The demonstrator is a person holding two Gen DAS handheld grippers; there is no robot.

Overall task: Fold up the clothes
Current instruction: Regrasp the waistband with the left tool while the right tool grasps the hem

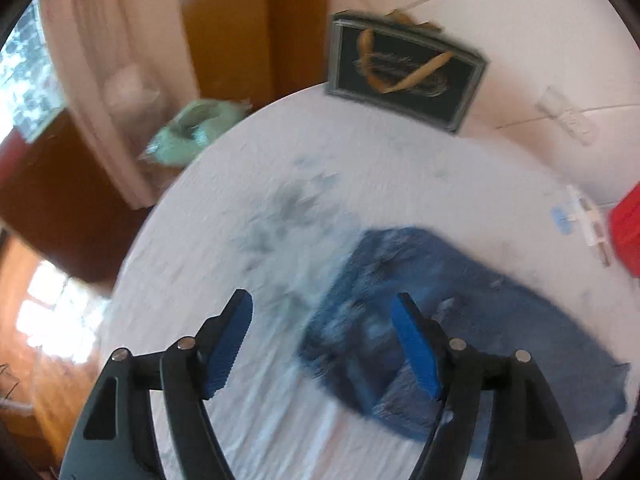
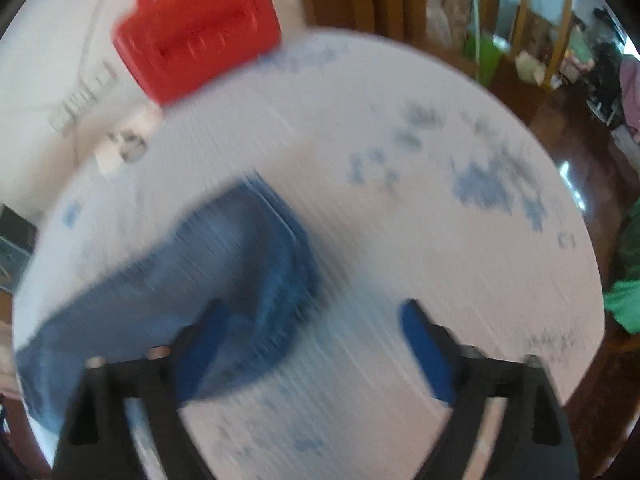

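Note:
A dark blue denim garment (image 1: 460, 320) lies crumpled on a round table covered with a white cloth (image 1: 240, 220). My left gripper (image 1: 324, 316) is open and empty above the table, with its right finger over the garment's left edge. In the right wrist view the same garment (image 2: 208, 276) lies at the lower left on the white cloth (image 2: 400, 220). My right gripper (image 2: 312, 320) is open and empty, its left finger over the garment's right end. Both views are blurred by motion.
A red plastic basket (image 2: 196, 28) stands at the table's far edge, also at the right rim of the left view (image 1: 626, 232). A dark framed picture (image 1: 404, 68) leans on the white wall. A pale green bundle (image 1: 192, 128) lies off the table. Wooden furniture surrounds it.

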